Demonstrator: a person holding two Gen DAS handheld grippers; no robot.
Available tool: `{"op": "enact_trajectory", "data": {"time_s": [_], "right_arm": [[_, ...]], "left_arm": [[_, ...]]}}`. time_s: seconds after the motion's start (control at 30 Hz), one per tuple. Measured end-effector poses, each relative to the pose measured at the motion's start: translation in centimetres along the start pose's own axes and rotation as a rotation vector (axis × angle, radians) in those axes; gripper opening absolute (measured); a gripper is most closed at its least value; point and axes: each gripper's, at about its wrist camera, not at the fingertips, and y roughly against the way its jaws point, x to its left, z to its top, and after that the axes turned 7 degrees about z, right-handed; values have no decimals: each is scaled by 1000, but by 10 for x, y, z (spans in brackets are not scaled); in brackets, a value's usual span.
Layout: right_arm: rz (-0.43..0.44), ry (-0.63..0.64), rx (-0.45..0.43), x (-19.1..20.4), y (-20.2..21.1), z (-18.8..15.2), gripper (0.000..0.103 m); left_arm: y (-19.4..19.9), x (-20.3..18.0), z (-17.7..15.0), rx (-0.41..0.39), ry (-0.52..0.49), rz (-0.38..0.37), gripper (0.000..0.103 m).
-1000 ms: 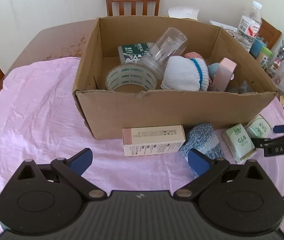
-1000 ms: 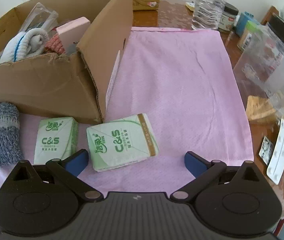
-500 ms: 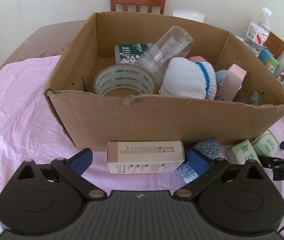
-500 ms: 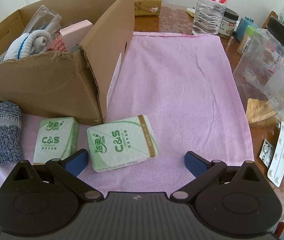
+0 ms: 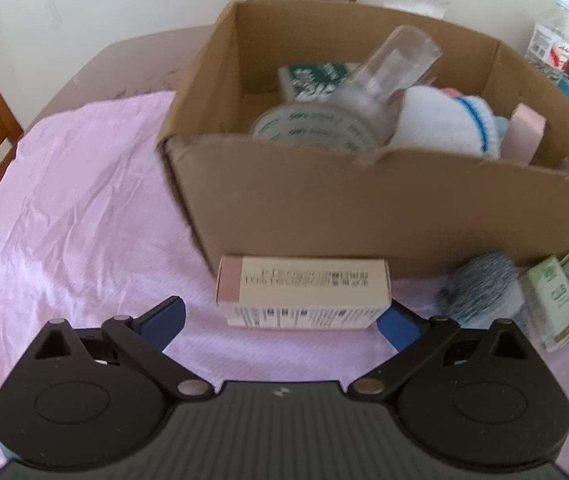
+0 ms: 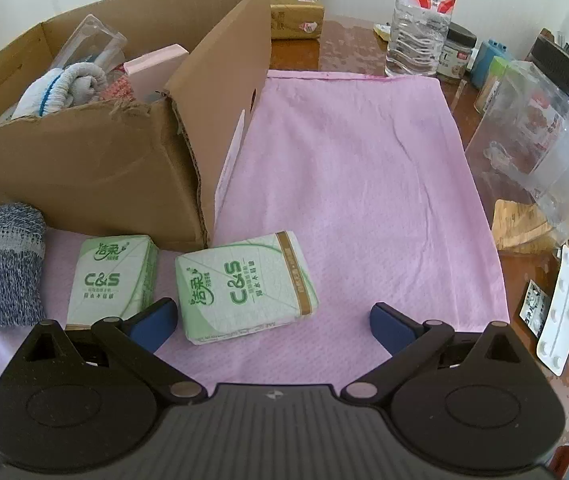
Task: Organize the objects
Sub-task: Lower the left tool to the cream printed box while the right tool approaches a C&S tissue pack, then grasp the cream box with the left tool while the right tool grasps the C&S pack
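The left hand-held gripper (image 5: 280, 318) is spread wide, nothing gripped, with a long carton (image 5: 302, 291) lying between its fingertips on the pink cloth (image 5: 76, 216), just before the cardboard box (image 5: 364, 216). The right hand-held gripper (image 6: 272, 322) is likewise spread and empty, set over a tissue pack (image 6: 244, 286). A second tissue pack (image 6: 110, 278) and a rolled blue sock (image 6: 11, 266) are seen beside the box on the table (image 6: 348, 44).

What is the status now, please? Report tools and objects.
Left tool open, around the long carton. Right tool open, at nearer tissue pack. Cardboard box close behind the carton.
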Motion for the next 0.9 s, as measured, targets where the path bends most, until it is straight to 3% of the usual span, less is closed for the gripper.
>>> {"op": "enact_trajectory", "data": {"time_s": [0.3,0.47,0.63,0.7,0.9], "right_arm": [[36,56,27,-1,-5,11,103],[72,110,31,2,-4,17,89],[96,151,43,6,-3,22,78],[96,149,46,6,-3,24,72],[100,116,65,3,-2,27,69]], "left_arm": [[-10,-4,0,3,46,1,100],[-8,-6,1,-12,33,6,97],[-6,-2,1,-23,58,6,82],[-6,-1,2,-24,54,4,80],[-1,2,2,-14,36,-1,80]]}}
